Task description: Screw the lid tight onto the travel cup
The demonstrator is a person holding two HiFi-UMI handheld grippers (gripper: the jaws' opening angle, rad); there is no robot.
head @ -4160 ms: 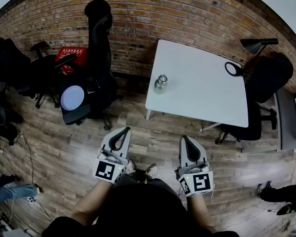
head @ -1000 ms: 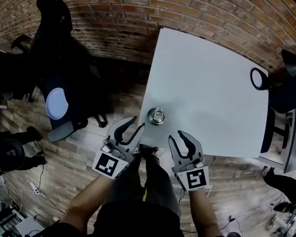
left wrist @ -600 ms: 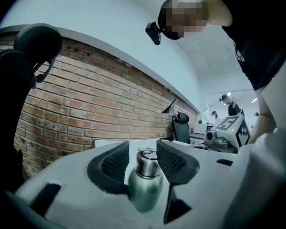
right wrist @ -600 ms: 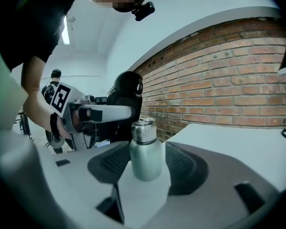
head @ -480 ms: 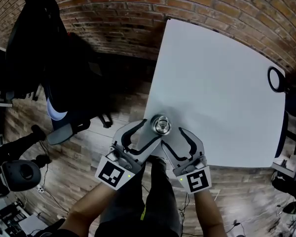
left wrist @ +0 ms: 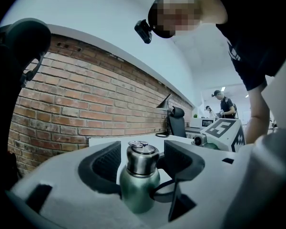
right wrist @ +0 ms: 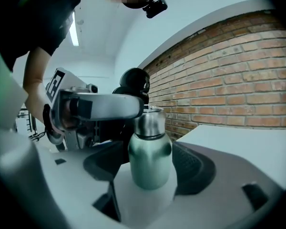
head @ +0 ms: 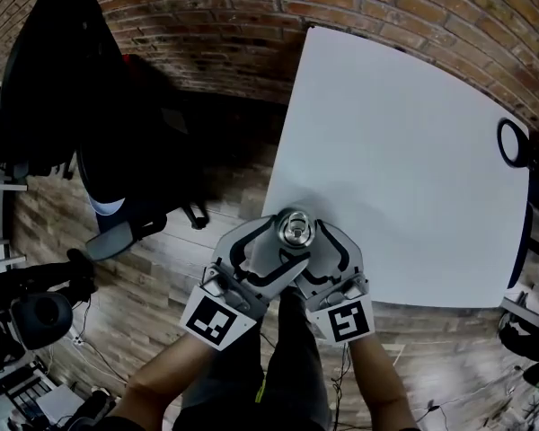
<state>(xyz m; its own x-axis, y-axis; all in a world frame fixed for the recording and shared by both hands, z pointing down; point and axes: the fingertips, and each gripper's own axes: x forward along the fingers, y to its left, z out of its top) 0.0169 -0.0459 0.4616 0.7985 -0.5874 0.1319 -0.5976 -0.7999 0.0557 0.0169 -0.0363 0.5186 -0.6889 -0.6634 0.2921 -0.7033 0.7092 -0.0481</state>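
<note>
A green steel travel cup [head: 296, 230] with a silver lid [left wrist: 142, 155] stands upright near the front left corner of the white table [head: 404, 151]. My left gripper [head: 274, 241] reaches in from the lower left, my right gripper [head: 319, 245] from the lower right. Both sets of jaws have just been opening and now stand either side of the cup. In the left gripper view the cup [left wrist: 139, 185] sits between the dark pads [left wrist: 105, 162] with a gap on each side. The right gripper view shows the cup [right wrist: 150, 159] the same way, untouched.
A black ring-shaped object [head: 514, 142] lies at the table's far right edge. Dark office chairs [head: 63, 79] stand on the wood floor to the left, before a brick wall [head: 251, 7]. More chair bases and cables lie at the lower left [head: 36, 317].
The table and cup have come close under the head camera. Both grippers moved forward to the cup, and their jaws spread from nearly shut to wide around it.
</note>
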